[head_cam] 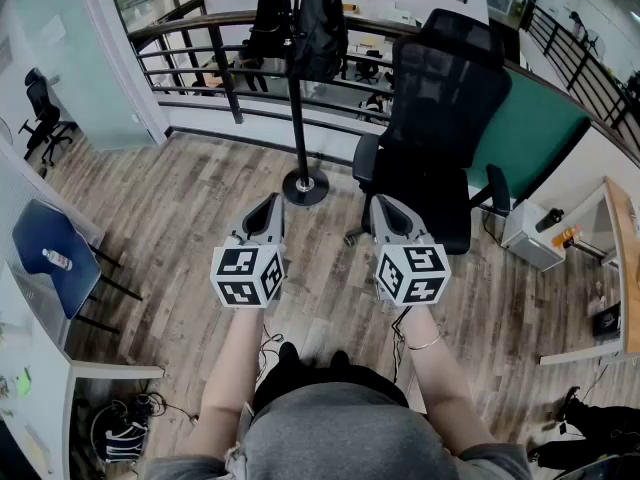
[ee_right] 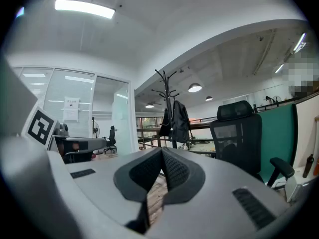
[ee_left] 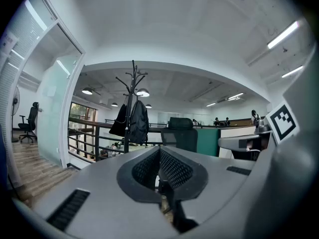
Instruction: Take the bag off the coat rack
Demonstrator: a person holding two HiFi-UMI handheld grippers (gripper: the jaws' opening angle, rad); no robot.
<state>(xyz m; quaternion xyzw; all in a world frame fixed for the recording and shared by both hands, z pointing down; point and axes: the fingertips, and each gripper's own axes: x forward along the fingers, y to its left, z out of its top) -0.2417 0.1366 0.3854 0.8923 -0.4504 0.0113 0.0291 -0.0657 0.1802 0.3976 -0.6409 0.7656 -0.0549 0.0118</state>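
Observation:
A black coat rack (head_cam: 297,98) stands on a round base by the railing, straight ahead of me. A black backpack (head_cam: 318,23) hangs from its upper hooks, with a dark garment (head_cam: 268,16) beside it on the left. The same rack (ee_left: 132,83) and backpack (ee_left: 139,122) show far off in the left gripper view, and the backpack (ee_right: 180,122) again in the right gripper view. My left gripper (head_cam: 270,206) and right gripper (head_cam: 383,208) are held level side by side, well short of the rack. Both are shut with nothing between the jaws.
A black office chair (head_cam: 435,133) stands just right of the rack, close in front of my right gripper. A metal railing (head_cam: 190,63) runs behind the rack. A desk with a blue mat (head_cam: 50,253) is at the left, a wooden desk (head_cam: 622,258) at the right.

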